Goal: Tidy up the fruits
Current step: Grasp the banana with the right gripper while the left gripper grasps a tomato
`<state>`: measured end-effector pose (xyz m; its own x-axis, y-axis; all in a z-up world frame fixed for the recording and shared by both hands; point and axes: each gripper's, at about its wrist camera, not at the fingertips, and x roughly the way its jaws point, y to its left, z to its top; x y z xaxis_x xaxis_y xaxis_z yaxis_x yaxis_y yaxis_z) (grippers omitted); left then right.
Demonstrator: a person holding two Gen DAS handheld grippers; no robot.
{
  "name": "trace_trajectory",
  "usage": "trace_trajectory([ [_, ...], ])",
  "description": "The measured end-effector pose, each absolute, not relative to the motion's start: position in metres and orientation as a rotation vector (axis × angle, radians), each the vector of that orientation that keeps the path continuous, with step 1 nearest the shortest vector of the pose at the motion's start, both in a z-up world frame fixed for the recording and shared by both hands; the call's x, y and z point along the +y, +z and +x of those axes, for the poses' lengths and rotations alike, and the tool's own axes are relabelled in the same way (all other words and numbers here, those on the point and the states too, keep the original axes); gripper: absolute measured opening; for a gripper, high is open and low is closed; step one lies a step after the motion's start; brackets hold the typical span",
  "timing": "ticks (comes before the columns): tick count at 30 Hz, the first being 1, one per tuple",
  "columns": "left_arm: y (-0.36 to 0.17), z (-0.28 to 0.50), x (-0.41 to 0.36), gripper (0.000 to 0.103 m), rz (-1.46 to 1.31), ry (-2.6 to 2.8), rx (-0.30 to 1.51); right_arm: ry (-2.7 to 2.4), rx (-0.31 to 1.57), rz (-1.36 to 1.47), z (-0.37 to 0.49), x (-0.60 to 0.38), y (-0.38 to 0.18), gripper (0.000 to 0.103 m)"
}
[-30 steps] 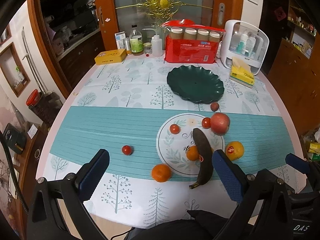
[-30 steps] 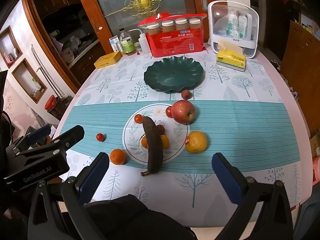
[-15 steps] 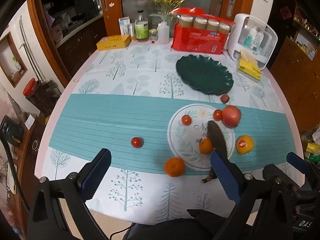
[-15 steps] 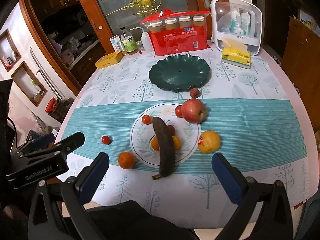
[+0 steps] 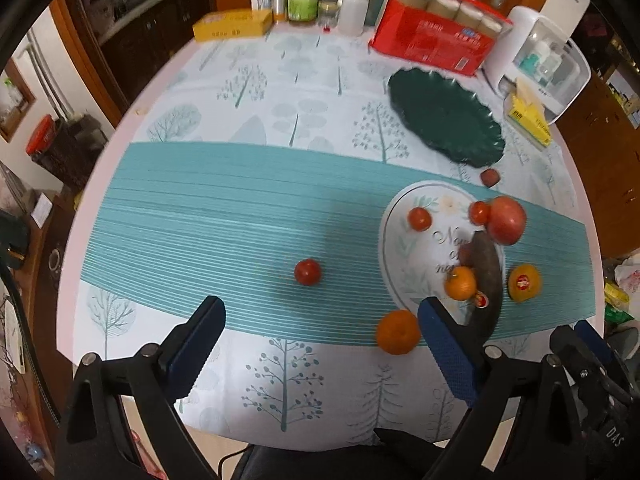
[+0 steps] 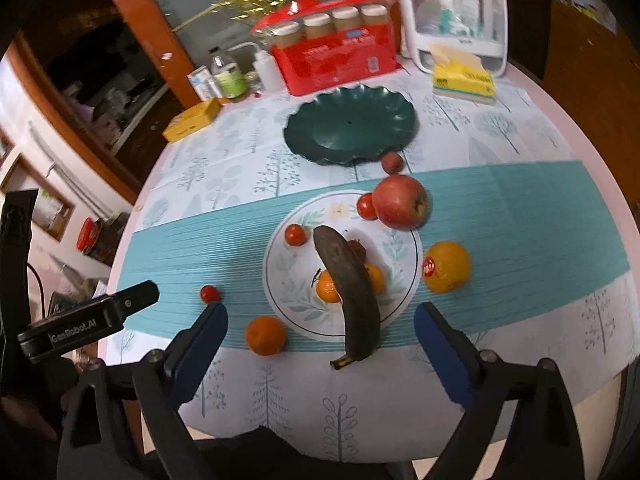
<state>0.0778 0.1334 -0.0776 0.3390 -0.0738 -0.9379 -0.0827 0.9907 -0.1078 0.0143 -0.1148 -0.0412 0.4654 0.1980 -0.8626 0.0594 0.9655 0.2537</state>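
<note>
A white plate (image 6: 296,280) holds a blackened banana (image 6: 352,292), small oranges (image 6: 328,288) and a cherry tomato (image 6: 295,235). A red apple (image 6: 400,202) sits at its far rim, a large orange (image 6: 446,267) to its right, a tangerine (image 6: 265,335) at its near left. A lone cherry tomato (image 5: 307,272) lies on the teal runner, just ahead of my open, empty left gripper (image 5: 320,336). My right gripper (image 6: 320,340) is open and empty, hovering just before the banana's stem. An empty dark green dish (image 6: 350,128) stands behind.
A red pack of jars (image 6: 336,56), bottles (image 6: 228,76), a yellow box (image 6: 192,122), a tissue pack (image 6: 464,78) and a white organiser (image 6: 456,12) line the table's far edge. A small dark fruit (image 6: 391,162) lies by the green dish. The left gripper (image 6: 88,324) shows at left.
Both grippers have moved forward and down toward the table. The left one has swung left, so the lone tomato now lies ahead of it. Nothing was grasped.
</note>
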Motion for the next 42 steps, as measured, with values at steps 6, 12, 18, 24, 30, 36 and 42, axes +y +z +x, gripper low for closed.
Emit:
trace_trajectory([
  [6,-0.115,0.103,0.142,0.087,-0.151,-0.039,1.330,-0.013,1.130,0.308,0.025,-0.115,-0.063,0.089],
  [12,-0.155,0.125,0.144,0.082,-0.151,-0.066,1.407,-0.080,1.162,0.336,0.031,-0.119,-0.092,0.083],
  [18,-0.188,0.134,0.151,0.072,-0.195,-0.051,1.463,-0.129,1.218,0.411,0.036,-0.126,-0.126,0.079],
  [24,-0.209,0.139,0.154,0.061,-0.223,-0.040,1.498,-0.133,1.219,0.397,0.044,-0.122,-0.145,0.071],
  [30,-0.217,0.145,0.149,0.056,-0.221,-0.050,1.491,-0.111,1.187,0.335,0.051,-0.113,-0.151,0.064],
  [36,-0.211,0.148,0.149,0.040,-0.201,-0.047,1.499,-0.091,1.166,0.287,0.053,-0.108,-0.154,0.057],
  [42,-0.213,0.151,0.148,0.024,-0.223,-0.072,1.504,-0.049,1.148,0.280,0.052,-0.107,-0.153,0.040],
])
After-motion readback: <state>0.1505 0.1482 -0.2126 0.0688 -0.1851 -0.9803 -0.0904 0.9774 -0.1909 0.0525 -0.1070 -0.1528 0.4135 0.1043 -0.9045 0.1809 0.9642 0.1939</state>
